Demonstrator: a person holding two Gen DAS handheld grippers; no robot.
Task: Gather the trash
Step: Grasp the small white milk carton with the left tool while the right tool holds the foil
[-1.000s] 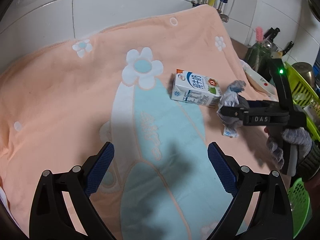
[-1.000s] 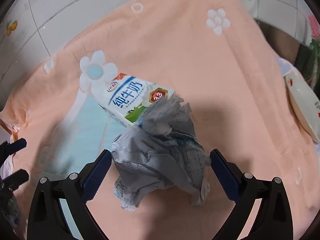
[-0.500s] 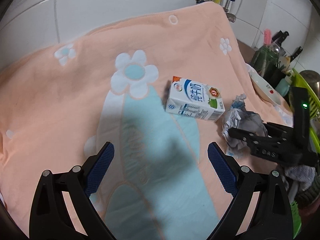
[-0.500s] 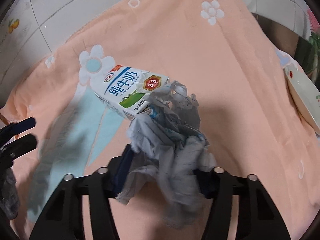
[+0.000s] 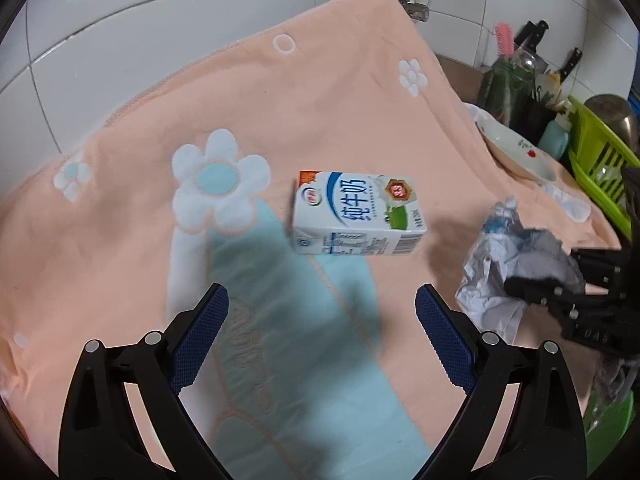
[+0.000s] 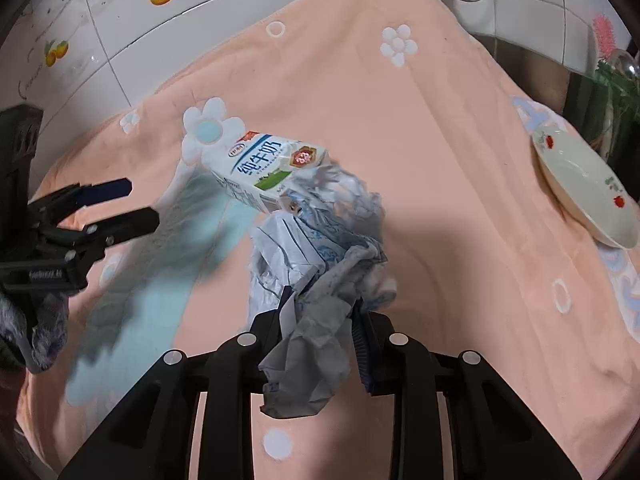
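between the right tool (image 6: 320,320) pads, clamped, sits crumpled grey-white paper (image 6: 316,264); left tool (image 5: 320,344) gapes near boxy milk carton (image 5: 354,214).

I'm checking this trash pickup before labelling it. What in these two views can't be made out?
- Right wrist view: the crumpled paper covers one end of the milk carton.
- Left wrist view: the frame edge cuts off the green dish rack.
- No bin shows in either view.
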